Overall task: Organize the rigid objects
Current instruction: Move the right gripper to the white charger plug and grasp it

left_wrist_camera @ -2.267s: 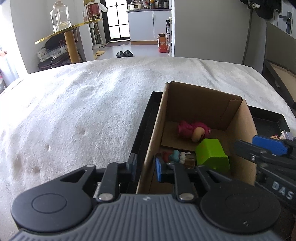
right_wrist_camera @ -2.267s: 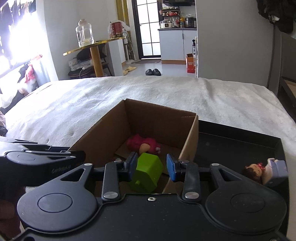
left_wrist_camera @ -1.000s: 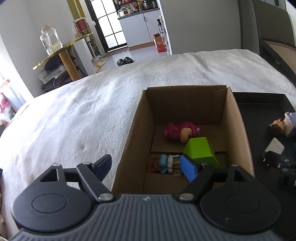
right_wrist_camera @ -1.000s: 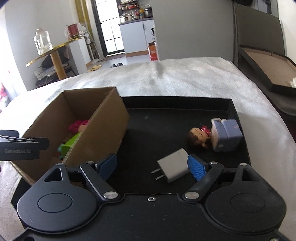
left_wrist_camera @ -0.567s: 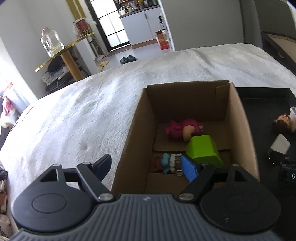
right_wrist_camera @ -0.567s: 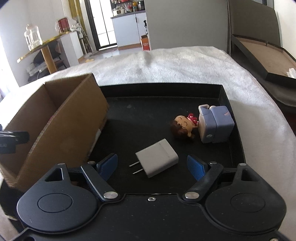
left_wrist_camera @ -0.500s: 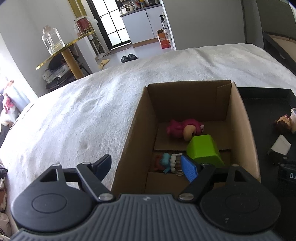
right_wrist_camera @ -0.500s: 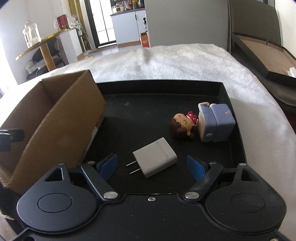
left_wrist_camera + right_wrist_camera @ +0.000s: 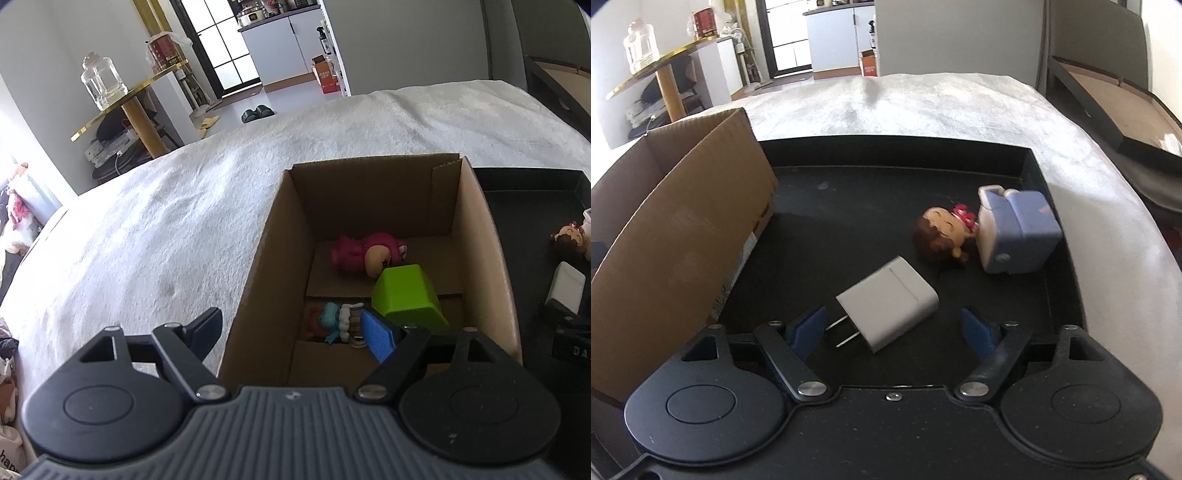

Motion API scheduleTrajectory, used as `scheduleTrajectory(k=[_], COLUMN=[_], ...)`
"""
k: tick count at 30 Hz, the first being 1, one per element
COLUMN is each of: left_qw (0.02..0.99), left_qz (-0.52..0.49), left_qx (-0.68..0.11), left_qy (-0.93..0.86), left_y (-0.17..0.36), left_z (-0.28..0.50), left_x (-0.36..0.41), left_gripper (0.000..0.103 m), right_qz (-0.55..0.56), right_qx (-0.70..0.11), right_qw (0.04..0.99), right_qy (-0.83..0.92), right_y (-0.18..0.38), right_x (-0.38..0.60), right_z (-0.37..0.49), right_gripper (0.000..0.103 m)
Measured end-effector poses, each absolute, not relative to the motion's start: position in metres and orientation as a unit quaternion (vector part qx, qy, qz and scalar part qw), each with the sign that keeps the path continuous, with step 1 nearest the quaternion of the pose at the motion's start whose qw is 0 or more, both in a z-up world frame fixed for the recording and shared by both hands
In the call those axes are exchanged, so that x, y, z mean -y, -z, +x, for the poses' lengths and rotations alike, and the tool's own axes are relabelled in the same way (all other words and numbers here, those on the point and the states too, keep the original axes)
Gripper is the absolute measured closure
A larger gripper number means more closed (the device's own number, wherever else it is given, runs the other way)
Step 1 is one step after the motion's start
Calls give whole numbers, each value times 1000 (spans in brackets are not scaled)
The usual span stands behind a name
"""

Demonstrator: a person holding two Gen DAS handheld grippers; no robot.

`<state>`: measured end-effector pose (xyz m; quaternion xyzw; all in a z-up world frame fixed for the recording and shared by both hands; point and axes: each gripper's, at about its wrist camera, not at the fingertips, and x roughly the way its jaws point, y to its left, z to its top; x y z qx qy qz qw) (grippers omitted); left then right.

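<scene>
Right claw (image 9: 894, 326), jaws just closing but not yet touching, straddles a white plug adapter (image 9: 888, 308) lying on the black tray (image 9: 1065, 295) w/ a doll figurine (image 9: 990, 230), likely the next pick for the cardboard box (image 9: 496, 258). Left claw (image 9: 291, 332) hangs wide open, empty, over the box's near-left wall; pink toy (image 9: 365, 251) & green block (image 9: 406, 295) already inside. No legible labels.

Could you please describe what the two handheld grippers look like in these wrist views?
Both are black plastic. The left gripper has a ribbed grey body, two round black discs, silver pivot screws and angled black fingers with textured blue pads. The right gripper looks alike, but its body is smooth, speckled black. No hands, sleeves or cables show.
</scene>
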<state>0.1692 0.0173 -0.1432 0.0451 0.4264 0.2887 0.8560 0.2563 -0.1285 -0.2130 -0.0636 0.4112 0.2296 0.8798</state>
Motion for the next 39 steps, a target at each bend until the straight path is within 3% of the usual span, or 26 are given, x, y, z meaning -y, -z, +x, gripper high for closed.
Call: scheduleTrajectory(k=[6, 26, 29, 30, 39], left_qw=[857, 851, 850, 850, 852], left_qz=[44, 37, 36, 36, 29], left_qx=[-424, -424, -425, -425, -421], left_qy=[-288, -309, -311, -311, -311], left_y=[142, 146, 146, 146, 145], left_z=[167, 167, 167, 167, 164], left_x=[-16, -26, -27, -27, -29], left_gripper=[22, 22, 22, 22, 22], right_qz=[-62, -67, -80, -89, -80], right_qx=[-412, -410, -407, -402, -392], right_qw=[883, 886, 888, 890, 891], right_qy=[-215, -207, -197, -196, -212], right_y=[212, 212, 213, 212, 194], right_x=[146, 123, 120, 119, 126], right_z=[248, 254, 254, 252, 245], right_gripper=[34, 34, 47, 63, 67])
